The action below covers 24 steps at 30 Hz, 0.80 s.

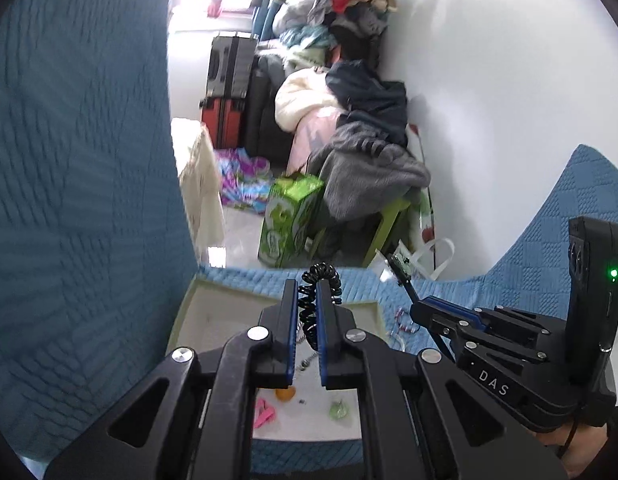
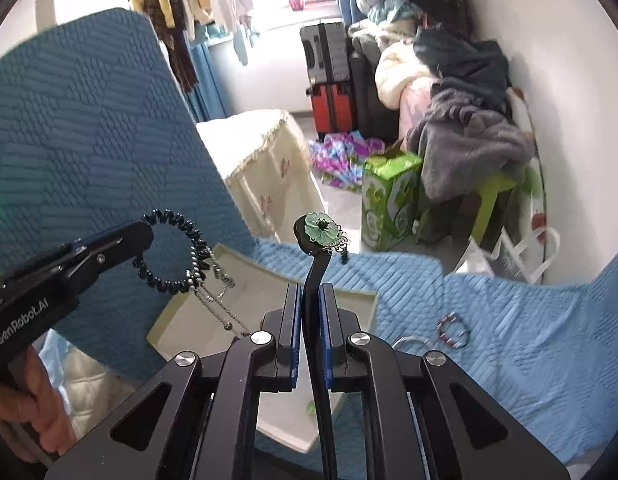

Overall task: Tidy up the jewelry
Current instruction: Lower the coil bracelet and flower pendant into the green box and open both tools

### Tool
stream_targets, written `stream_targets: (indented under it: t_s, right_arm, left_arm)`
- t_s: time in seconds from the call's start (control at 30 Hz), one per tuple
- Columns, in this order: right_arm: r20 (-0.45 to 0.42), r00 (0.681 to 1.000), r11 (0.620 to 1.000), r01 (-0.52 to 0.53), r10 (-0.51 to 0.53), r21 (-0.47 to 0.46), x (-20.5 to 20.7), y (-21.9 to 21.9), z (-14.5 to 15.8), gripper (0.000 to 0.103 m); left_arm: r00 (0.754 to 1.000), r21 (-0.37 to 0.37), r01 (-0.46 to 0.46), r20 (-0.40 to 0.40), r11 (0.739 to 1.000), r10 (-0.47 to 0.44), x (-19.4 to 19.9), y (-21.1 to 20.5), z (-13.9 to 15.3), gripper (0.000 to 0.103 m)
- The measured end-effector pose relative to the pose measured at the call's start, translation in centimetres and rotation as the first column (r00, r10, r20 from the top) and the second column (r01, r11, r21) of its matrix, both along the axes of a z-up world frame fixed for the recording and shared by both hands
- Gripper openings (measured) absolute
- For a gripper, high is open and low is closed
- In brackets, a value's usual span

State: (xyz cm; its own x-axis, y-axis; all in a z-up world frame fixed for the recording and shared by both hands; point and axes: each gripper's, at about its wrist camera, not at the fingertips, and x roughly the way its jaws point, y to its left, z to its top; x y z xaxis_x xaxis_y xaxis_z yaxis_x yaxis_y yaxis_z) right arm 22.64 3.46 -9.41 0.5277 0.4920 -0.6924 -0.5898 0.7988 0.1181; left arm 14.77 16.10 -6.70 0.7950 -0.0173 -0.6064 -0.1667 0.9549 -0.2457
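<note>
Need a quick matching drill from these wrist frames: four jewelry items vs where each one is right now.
Items:
1. black spiral bracelet
2. hair stick with green flower
3. red-and-white beaded bracelet
4. pink clip

Places:
A. lying on the blue quilt
B. clamped in the right gripper
C. inside the cream tray
D. clamped in the left gripper

Pairs: 1-D, 2-B, 3-A, 4-C
</note>
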Motion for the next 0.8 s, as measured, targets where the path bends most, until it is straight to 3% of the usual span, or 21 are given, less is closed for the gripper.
stream_targets:
  t_s: [0.23, 0.5, 0.63, 0.8]
  right_arm:
    - [-0.063, 0.998, 0.999, 0.018, -0.021, -0.043, 0.1, 1.0, -4.4, 0.007]
    - [-0.143, 0.989, 0.997, 0.022, -0.033, -0.079, -0.1, 1.4, -8.6, 0.007]
    - [-0.176, 0.984, 0.997, 0.017, -0.029, -0.069, 0.0, 1.1, -9.2, 0.007]
    - [-0.163, 0.987, 1.000, 0.001, -0.004, -0.016, -0.1, 0.4, -7.3, 0.009]
  left_arm:
    - [0.996, -0.062, 0.001, -0.093, 0.998, -0.006, 0.6, 1.1, -5.1, 0.008]
    - [0.983, -0.129, 0.012, -0.179, 0.992, -0.035, 0.7, 0.7, -9.0, 0.008]
    - [0.979, -0.140, 0.015, -0.197, 0.990, -0.043, 0.7, 0.4, -9.6, 0.008]
    - [0.991, -0.151, -0.004, -0.136, 0.989, -0.017, 0.5, 0.4, -7.8, 0.010]
